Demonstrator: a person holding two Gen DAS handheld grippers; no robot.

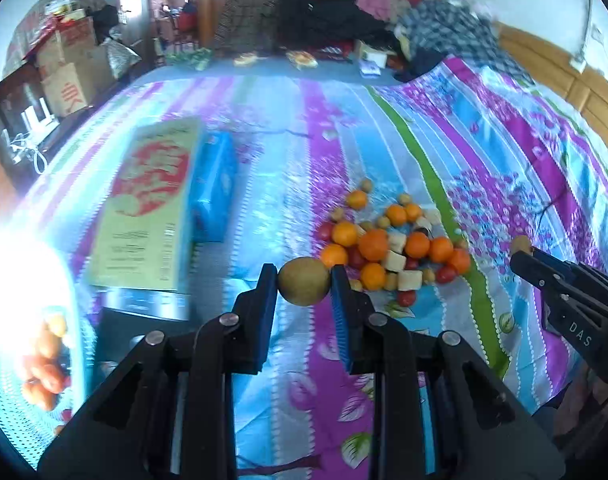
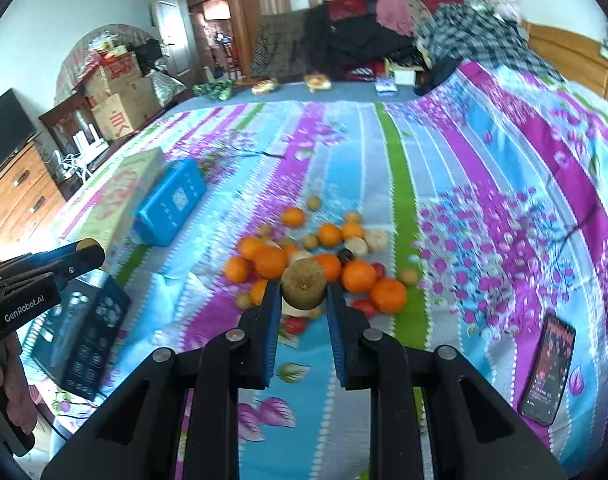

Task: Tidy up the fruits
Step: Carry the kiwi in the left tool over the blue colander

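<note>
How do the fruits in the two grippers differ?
The left gripper holds a smooth, yellow-green fruit by its sides; the right gripper holds a rougher, browner fruit showing a dark end spot. Both are roundish, clamped at the fingertips above the bedspread.

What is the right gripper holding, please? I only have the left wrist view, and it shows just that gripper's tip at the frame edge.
Observer: The right gripper is shut on a brown, fuzzy kiwi, pinched between both blue pads and lifted clear of the fruit pile.
Operator: Thank you. Is anything else lying over on that side that I cannot see?
Observer: Yes, a phone lies flat on the bedspread, screen lit, right of the green stripe and well apart from the fruit.
</note>
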